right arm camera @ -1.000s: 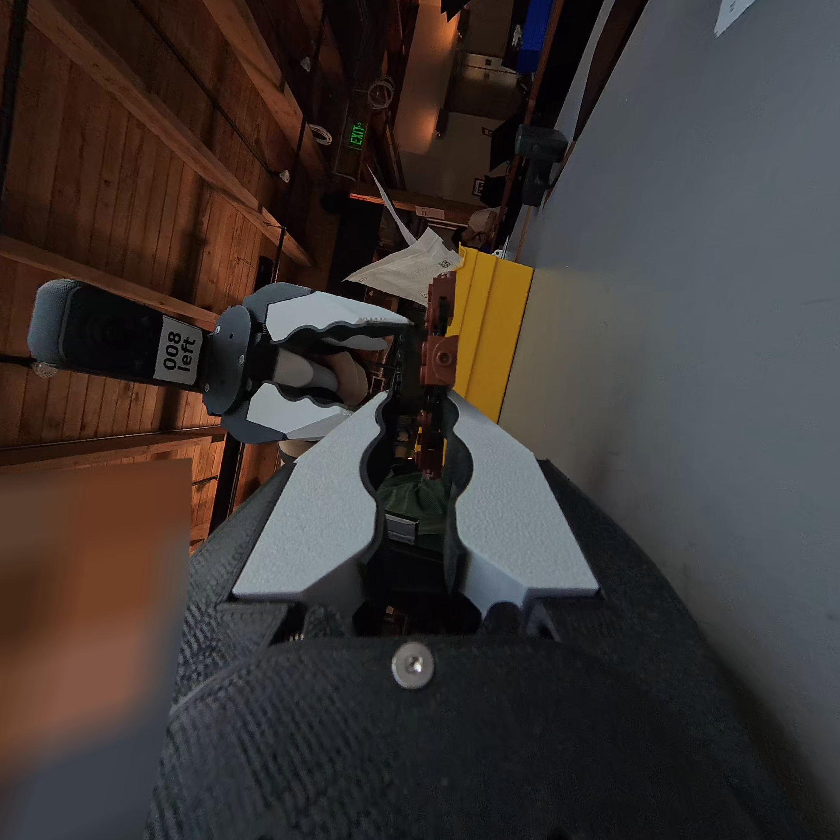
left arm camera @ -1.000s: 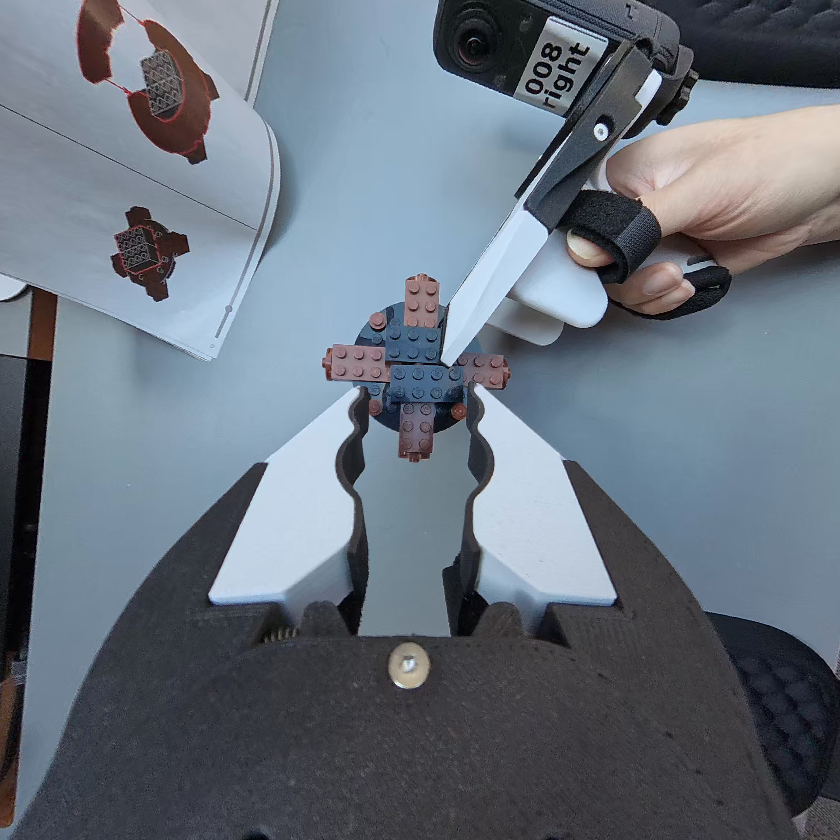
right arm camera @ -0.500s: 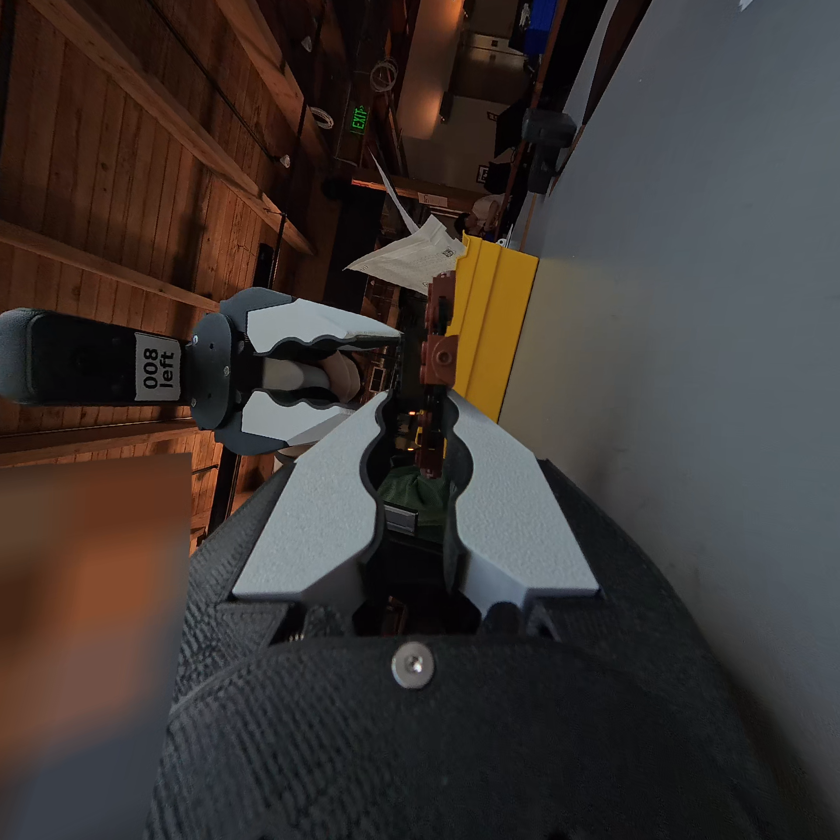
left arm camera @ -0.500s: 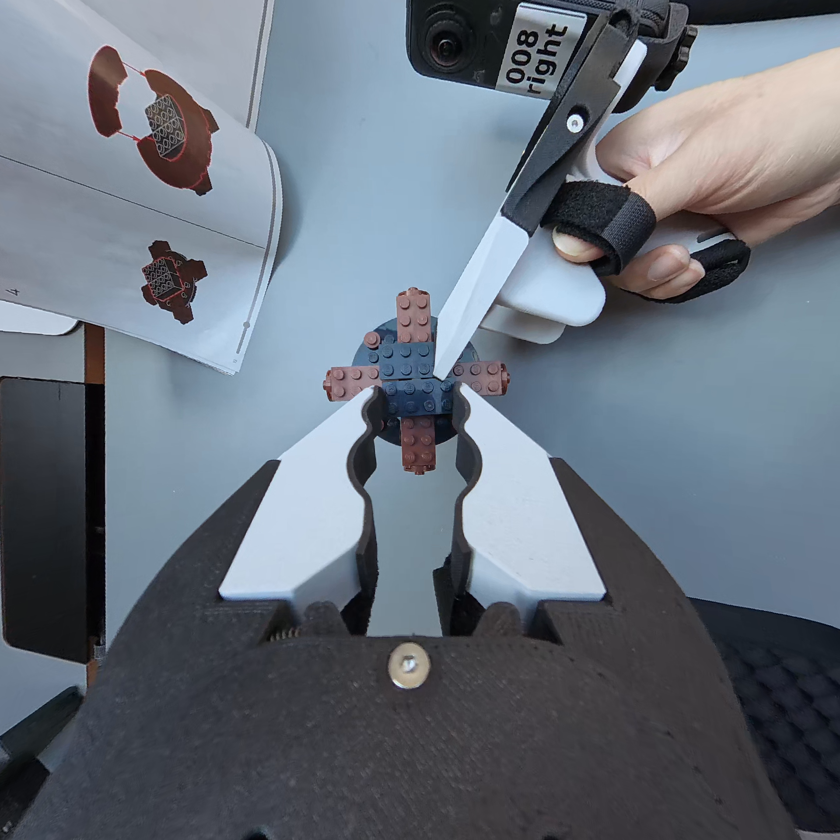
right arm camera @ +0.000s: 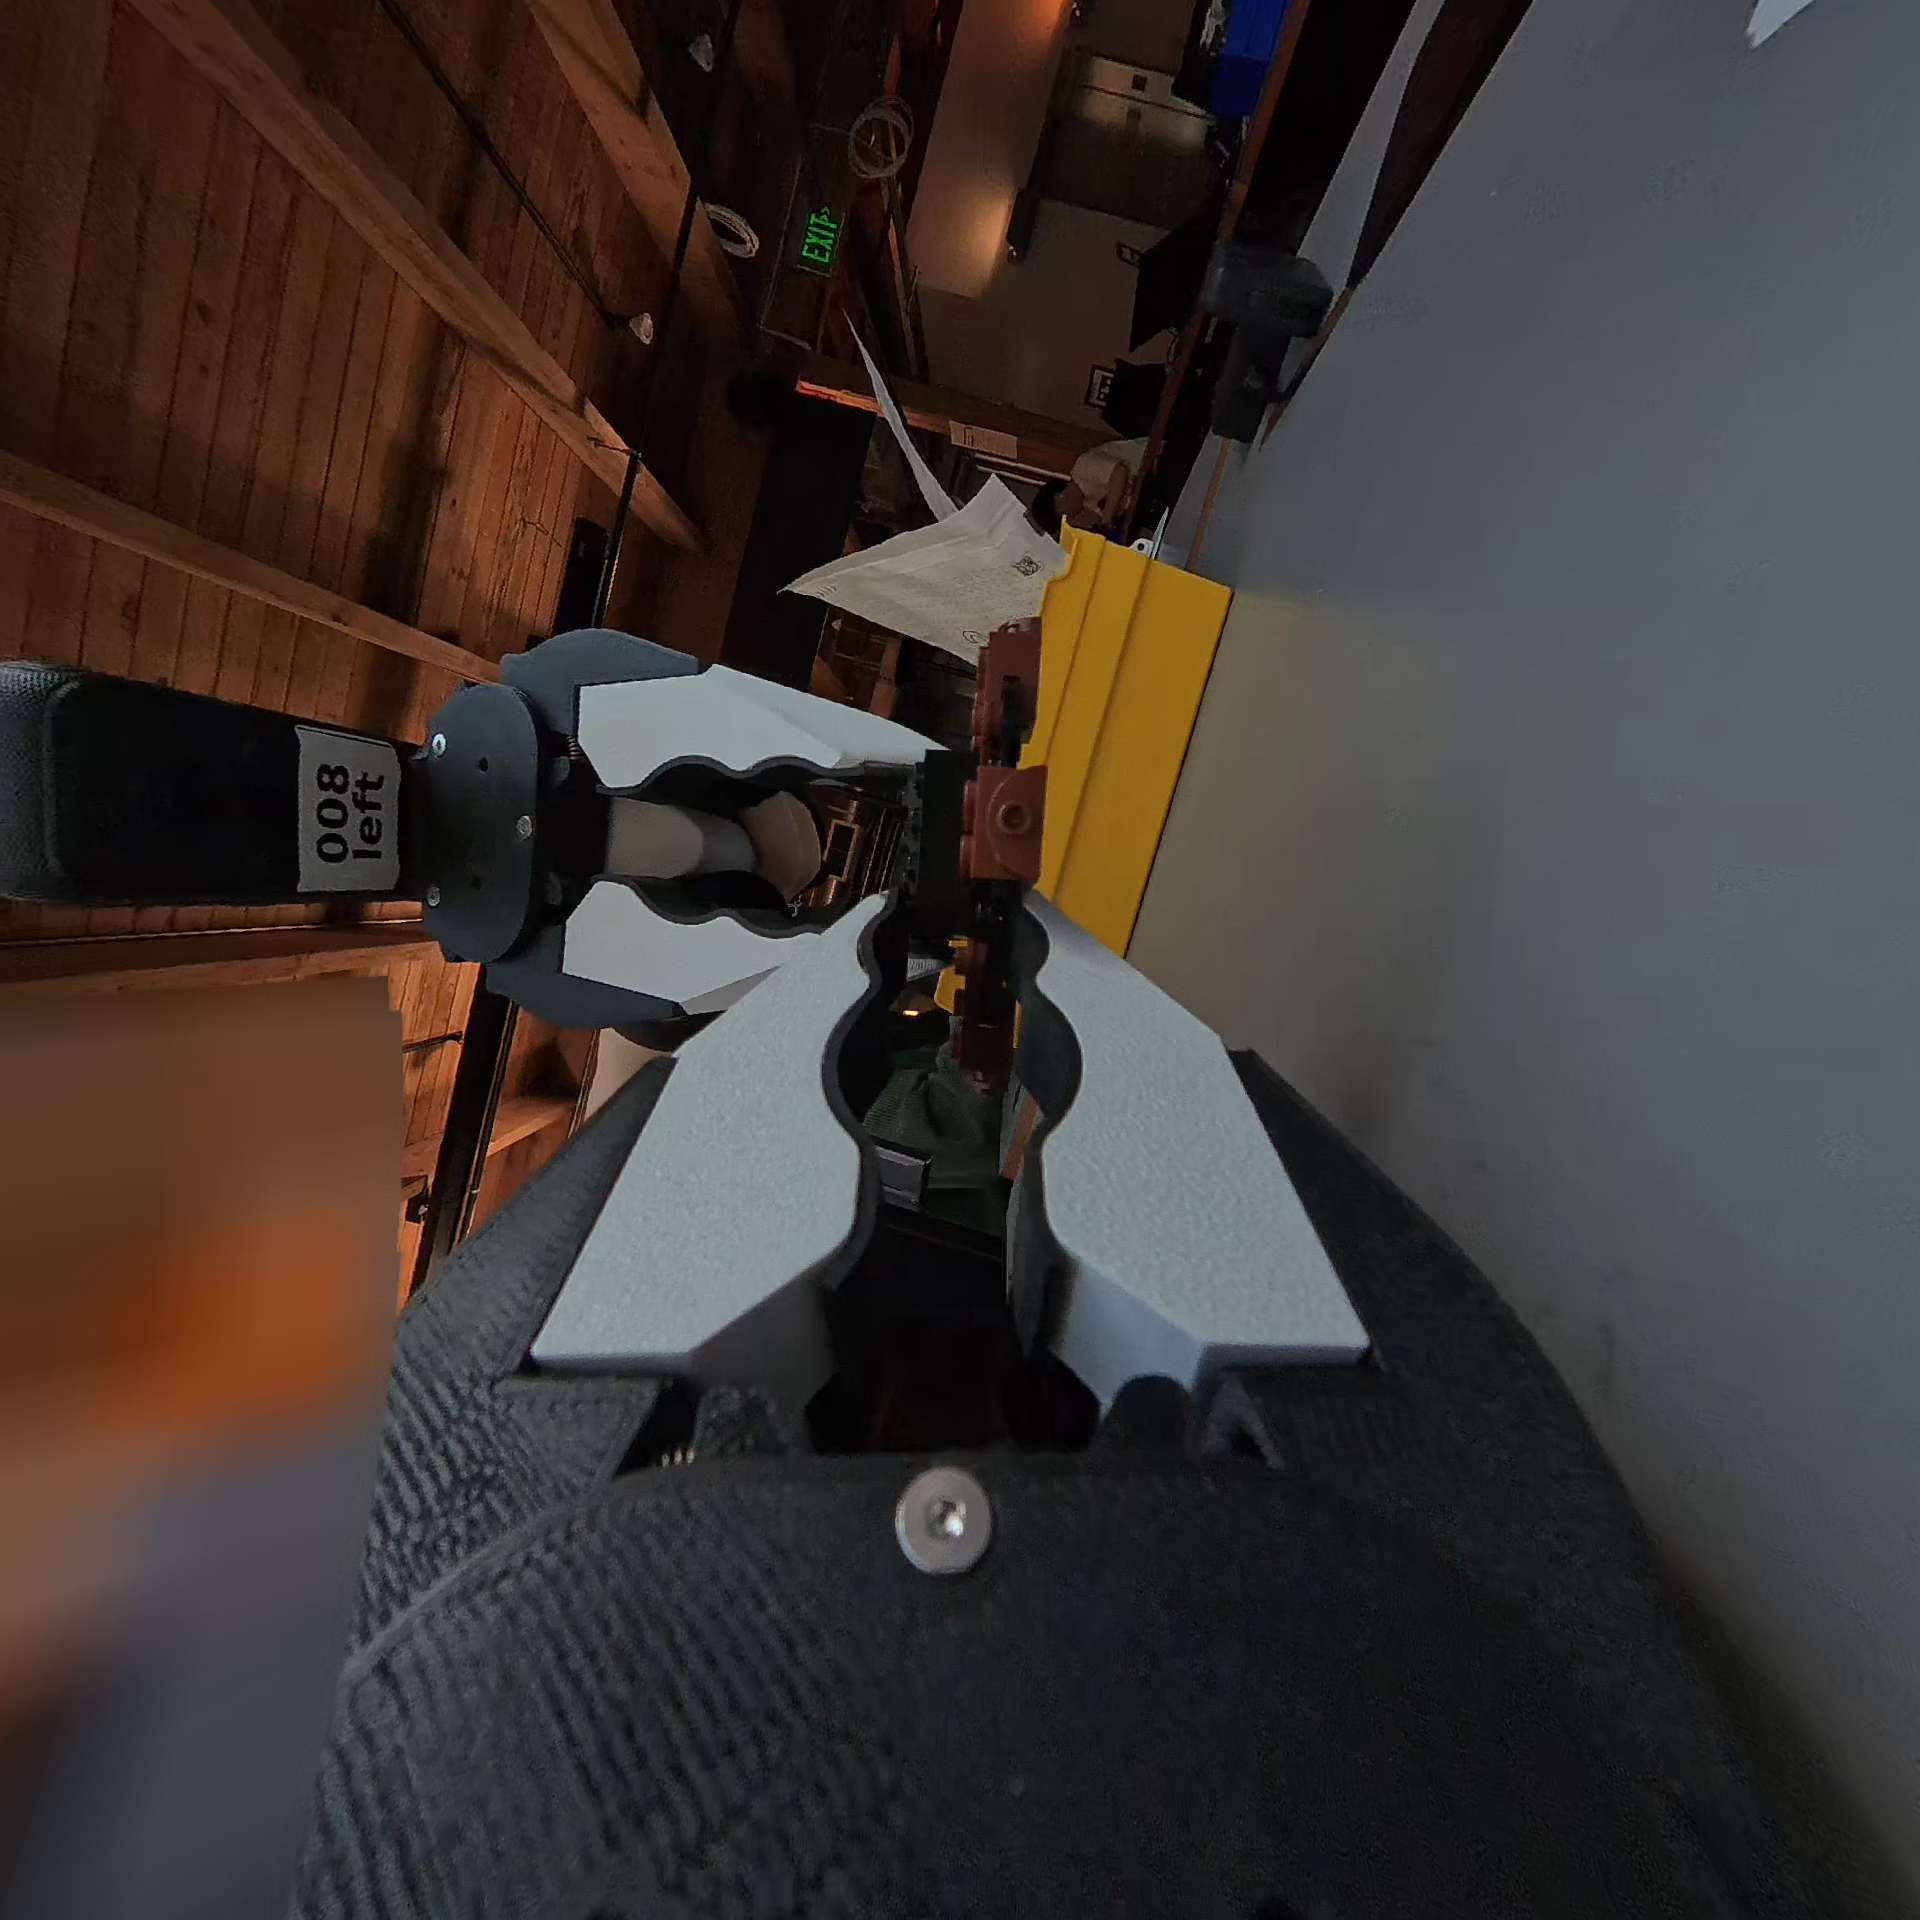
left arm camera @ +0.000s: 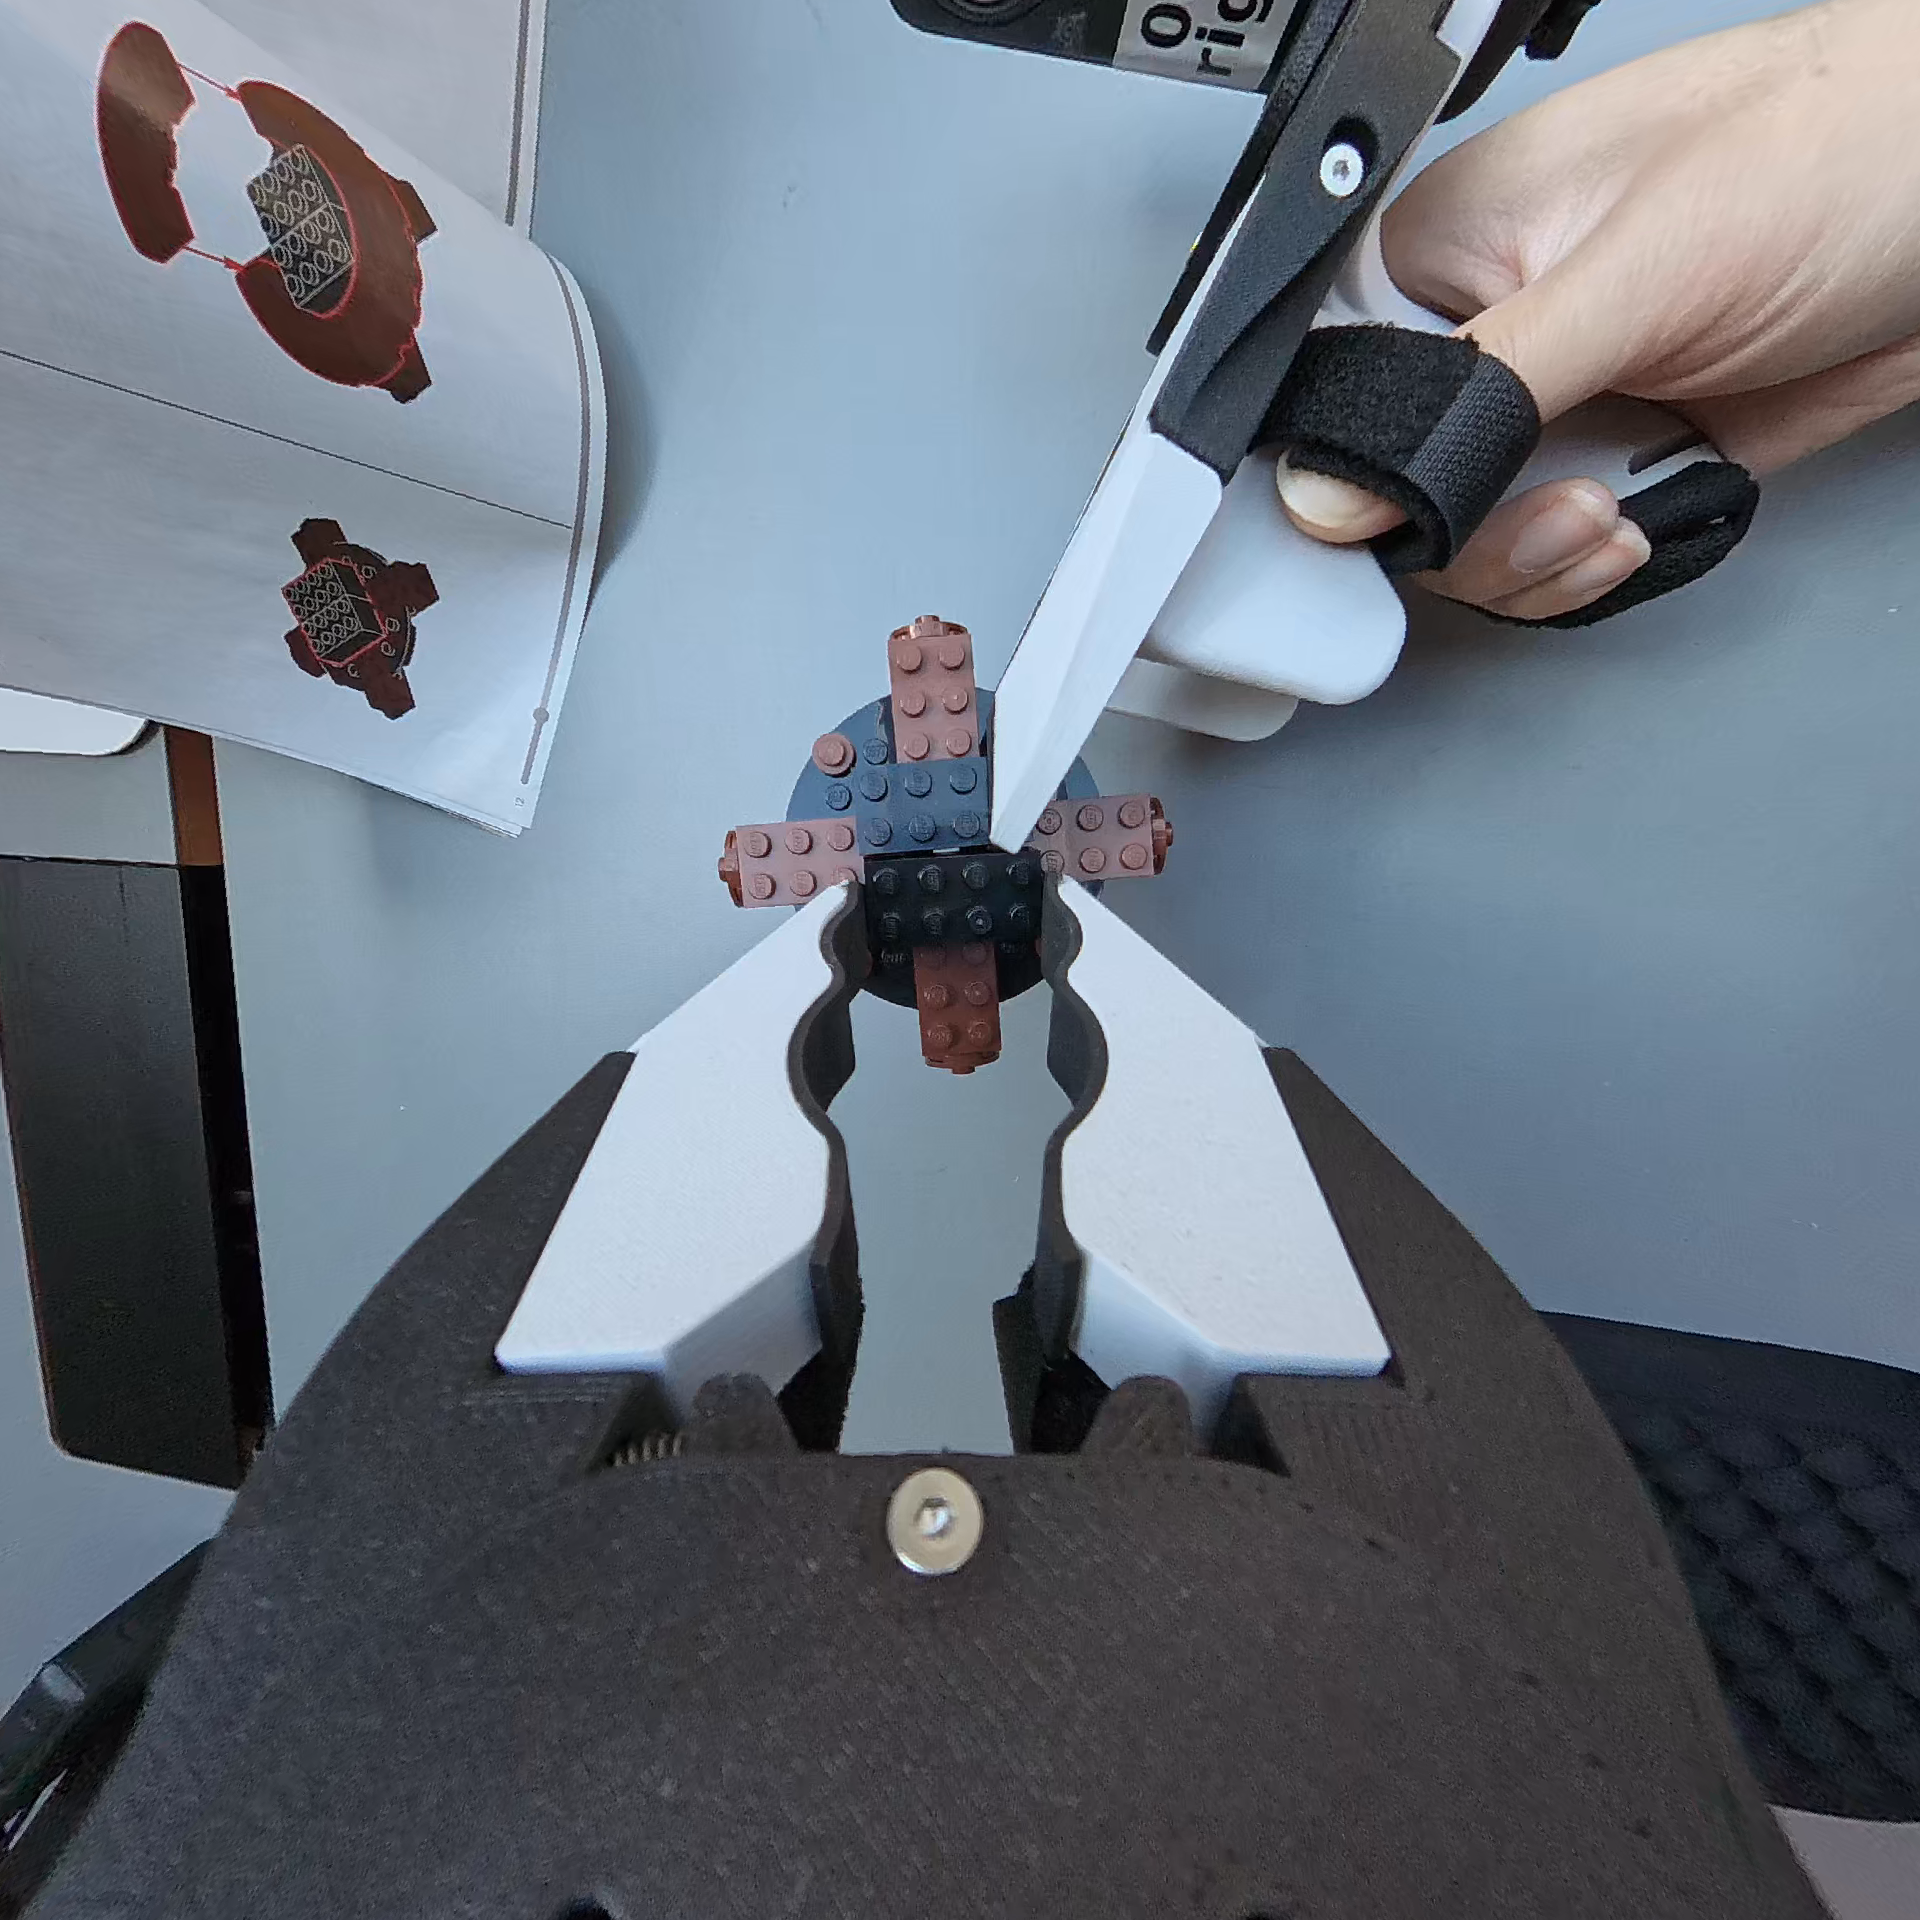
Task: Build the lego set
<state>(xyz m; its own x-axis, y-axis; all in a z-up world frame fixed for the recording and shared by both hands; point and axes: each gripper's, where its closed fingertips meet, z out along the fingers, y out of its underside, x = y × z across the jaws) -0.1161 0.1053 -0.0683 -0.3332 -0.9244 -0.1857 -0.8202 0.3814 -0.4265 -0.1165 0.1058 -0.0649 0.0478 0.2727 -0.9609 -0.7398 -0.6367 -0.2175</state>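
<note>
The lego model (left arm camera: 914, 821) is a dark round base with reddish-brown plates forming a cross and dark bricks in the middle. My right gripper (right arm camera: 954, 909) is shut on the model's edge and holds it above the grey table (left arm camera: 1455, 987); it enters the left wrist view (left arm camera: 1003, 821) from the upper right. My left gripper (left arm camera: 948, 899) is shut on the lower dark brick (left arm camera: 951, 904), one fingertip on each short end. In the right wrist view the model (right arm camera: 1003, 821) shows edge-on, with the left gripper (right arm camera: 894, 842) coming in from the left.
An open instruction booklet (left arm camera: 260, 416) lies at the upper left. A hand (left arm camera: 1662, 260) holds the right gripper. A yellow box (right arm camera: 1132, 727) stands on the table behind the model. A black mesh chair (left arm camera: 1766, 1558) is at the lower right. Both grippers' tips are close together, under 4 cm apart.
My left fingers have closed from a wider gap onto the lower dark brick. The right gripper and the model have hardly moved.
</note>
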